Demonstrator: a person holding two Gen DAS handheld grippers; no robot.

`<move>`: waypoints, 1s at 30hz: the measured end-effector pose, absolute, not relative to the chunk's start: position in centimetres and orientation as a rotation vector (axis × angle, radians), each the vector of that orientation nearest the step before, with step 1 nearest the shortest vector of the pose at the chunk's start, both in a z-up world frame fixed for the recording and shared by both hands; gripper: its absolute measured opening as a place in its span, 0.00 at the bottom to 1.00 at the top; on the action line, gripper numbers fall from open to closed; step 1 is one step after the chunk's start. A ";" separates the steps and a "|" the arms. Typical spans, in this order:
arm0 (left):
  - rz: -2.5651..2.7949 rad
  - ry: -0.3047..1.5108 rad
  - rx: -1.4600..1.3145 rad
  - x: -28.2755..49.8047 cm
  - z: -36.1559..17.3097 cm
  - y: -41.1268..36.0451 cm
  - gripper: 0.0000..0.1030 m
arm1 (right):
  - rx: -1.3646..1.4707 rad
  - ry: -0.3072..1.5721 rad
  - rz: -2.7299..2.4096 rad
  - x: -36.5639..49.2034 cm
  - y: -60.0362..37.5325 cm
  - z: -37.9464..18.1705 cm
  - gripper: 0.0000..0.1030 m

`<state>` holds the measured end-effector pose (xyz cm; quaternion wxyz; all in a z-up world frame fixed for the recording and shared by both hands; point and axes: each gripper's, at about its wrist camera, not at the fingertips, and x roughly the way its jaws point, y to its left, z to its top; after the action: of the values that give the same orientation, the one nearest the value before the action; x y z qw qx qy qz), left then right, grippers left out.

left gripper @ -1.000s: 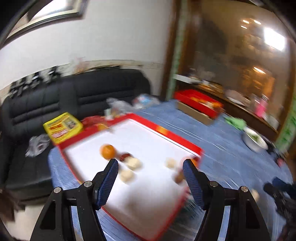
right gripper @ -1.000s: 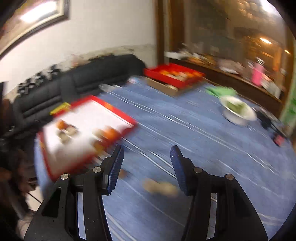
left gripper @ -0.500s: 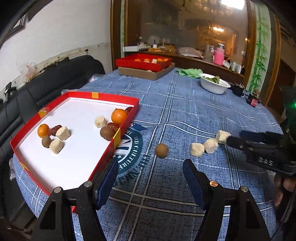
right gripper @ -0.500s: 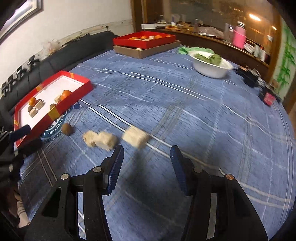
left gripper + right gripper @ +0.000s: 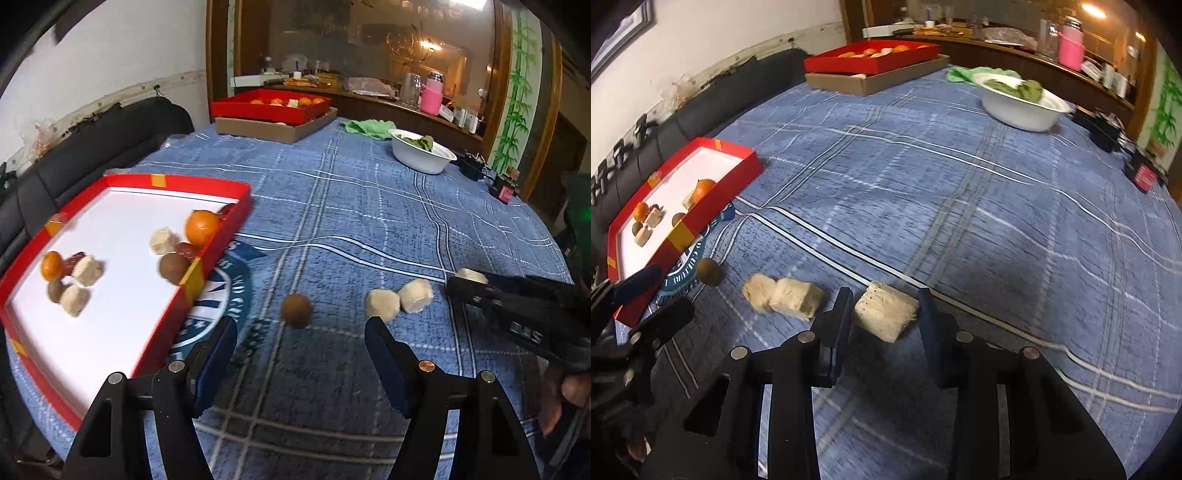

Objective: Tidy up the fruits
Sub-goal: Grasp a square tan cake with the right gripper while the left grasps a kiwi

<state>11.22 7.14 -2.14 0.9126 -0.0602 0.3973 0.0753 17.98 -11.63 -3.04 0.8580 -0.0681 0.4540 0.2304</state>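
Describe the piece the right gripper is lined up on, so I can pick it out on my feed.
Start at the red tray on the blue tablecloth, then follow the loose pieces away from it: a brown round fruit, then two touching pale chunks. The target is the third pale block, standing apart between the right gripper fingers.

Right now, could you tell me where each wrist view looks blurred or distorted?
Left wrist view: red tray and its fruit are slightly smeared, edges bowed by the fisheye. Right wrist view: white bowl streaks with motion blur, while the pale block between the tongs stays fairly sharp.
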 end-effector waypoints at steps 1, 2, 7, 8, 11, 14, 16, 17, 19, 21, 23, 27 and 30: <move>0.162 0.824 -0.113 11.7 -2.3 6.9 0.66 | -0.133 0.944 0.477 17.7 -12.3 -2.8 0.33; 0.171 0.830 -0.104 12.1 -2.5 6.8 0.62 | -0.127 0.939 0.473 17.7 -12.5 -2.7 0.33; 0.190 0.909 -0.128 14.0 -3.5 7.2 0.45 | -0.072 0.920 0.477 17.8 -13.8 -2.5 0.33; 0.199 0.936 -0.137 14.4 -3.9 7.4 0.43 | -0.067 0.917 0.480 17.9 -13.9 -2.5 0.33; 0.217 0.928 -0.135 14.8 -3.6 7.5 0.21 | -0.057 0.914 0.491 17.9 -14.0 -2.5 0.33; 0.204 0.922 -0.144 14.8 -3.6 7.4 0.19 | -0.060 0.911 0.500 17.7 -13.9 -2.4 0.33; 0.192 0.898 -0.145 14.2 -3.2 7.2 0.19 | -0.072 0.908 0.500 17.5 -13.7 -2.3 0.33; 0.184 0.880 -0.141 13.7 -2.9 6.9 0.19 | -0.075 0.907 0.499 17.4 -13.7 -2.2 0.33; 0.158 0.854 -0.138 12.7 -2.5 6.3 0.19 | -0.088 0.895 0.496 16.9 -13.6 -1.8 0.33; 0.137 0.839 -0.149 11.7 -2.1 5.7 0.19 | -0.110 0.885 0.493 16.2 -13.6 -1.5 0.33; 0.105 0.821 -0.162 10.6 -1.9 4.9 0.19 | -0.123 0.886 0.490 15.2 -13.8 -1.4 0.33; 0.067 0.791 -0.155 9.4 -1.6 3.3 0.19 | -0.113 0.874 0.477 12.7 -14.8 -1.1 0.33; 0.055 0.774 -0.134 8.9 -1.6 2.4 0.19 | -0.117 0.854 0.460 11.2 -15.2 -1.1 0.33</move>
<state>8.89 2.37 -1.56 0.9235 -0.0652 0.3771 0.0266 11.18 -15.17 -1.15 0.8830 -0.0561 0.4103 0.2210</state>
